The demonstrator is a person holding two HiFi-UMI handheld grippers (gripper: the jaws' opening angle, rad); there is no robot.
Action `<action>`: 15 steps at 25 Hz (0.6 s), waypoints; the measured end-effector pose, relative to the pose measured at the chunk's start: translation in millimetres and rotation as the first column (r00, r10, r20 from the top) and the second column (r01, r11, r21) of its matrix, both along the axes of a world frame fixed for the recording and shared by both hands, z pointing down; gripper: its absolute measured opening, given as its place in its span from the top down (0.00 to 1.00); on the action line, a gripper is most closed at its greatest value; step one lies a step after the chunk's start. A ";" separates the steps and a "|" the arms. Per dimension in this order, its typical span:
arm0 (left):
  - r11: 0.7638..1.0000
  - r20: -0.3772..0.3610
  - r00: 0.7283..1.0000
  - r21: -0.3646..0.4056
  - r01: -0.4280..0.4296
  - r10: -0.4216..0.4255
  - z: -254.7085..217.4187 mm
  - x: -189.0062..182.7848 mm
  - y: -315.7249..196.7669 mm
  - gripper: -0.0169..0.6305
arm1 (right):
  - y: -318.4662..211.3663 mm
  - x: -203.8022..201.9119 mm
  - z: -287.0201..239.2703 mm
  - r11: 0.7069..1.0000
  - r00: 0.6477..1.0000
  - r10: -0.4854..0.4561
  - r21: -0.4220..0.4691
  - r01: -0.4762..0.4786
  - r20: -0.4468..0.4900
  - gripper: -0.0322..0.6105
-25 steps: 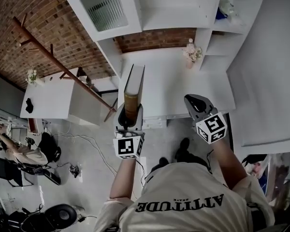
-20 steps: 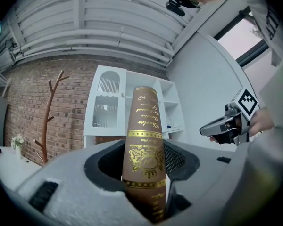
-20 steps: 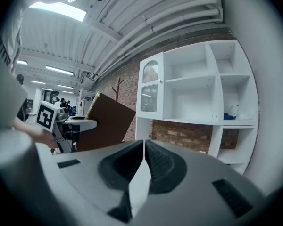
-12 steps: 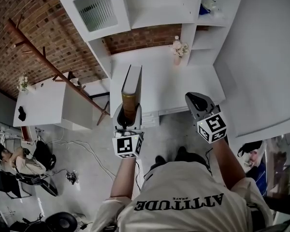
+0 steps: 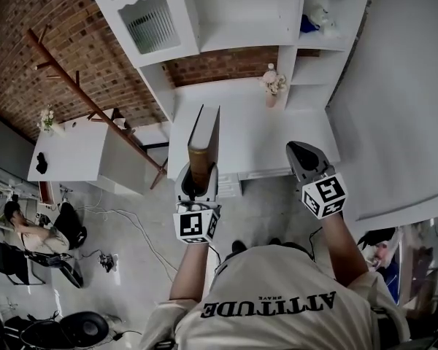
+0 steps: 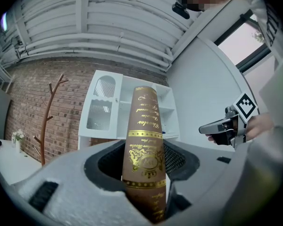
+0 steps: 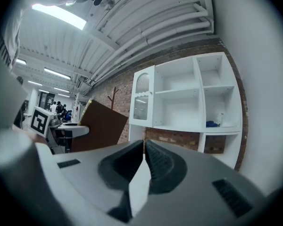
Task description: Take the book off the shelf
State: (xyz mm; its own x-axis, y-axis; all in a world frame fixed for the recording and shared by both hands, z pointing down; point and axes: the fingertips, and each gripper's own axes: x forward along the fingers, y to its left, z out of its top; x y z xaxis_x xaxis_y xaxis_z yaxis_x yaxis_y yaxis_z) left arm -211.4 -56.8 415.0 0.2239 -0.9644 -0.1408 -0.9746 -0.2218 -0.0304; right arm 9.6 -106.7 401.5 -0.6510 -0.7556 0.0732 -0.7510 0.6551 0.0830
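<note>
left gripper point(image 5: 197, 181) is pinching the book point(image 5: 204, 133) low on the spine, one jaw on each cover. the book stands upright, brown with gold print, spine facing the person. my guess is a spine grip because that's the only part reachable in a row, and it lets the book slide straight out. the book is in the air over the front part of the desk point(image 5: 277, 133), well clear of the shelf point(image 5: 241, 13), so the take-off looks done. right gripper point(image 5: 304, 155) has its jaws pressed together on nothing. it's held level off to the side, apart from the book, probably just kept out of the way.

the desk top is white and bare except for a small flower vase point(image 5: 271, 84) near the back. the white shelf's open compartments are mostly bare, with a blue thing point(image 5: 309, 23) in the right one and a glazed door at left. behind is a brick wall point(image 5: 66, 20) with a coat rack point(image 5: 95, 100). the grey floor has cables, and there are people far left.
</note>
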 end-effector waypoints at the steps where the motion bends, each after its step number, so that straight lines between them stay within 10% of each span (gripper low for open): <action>1: 1.000 0.001 1.000 0.003 0.005 -0.005 -1.2 3.5 1.8 0.62 | -0.8 4.5 0.1 1.000 1.000 -0.002 -0.002 0.002 0.009 0.90; 15: 0.998 -0.014 0.998 0.019 0.054 -0.053 -9.5 15.4 17.2 0.62 | 2.2 27.9 -6.4 0.999 0.996 -0.029 -0.010 0.030 0.090 0.90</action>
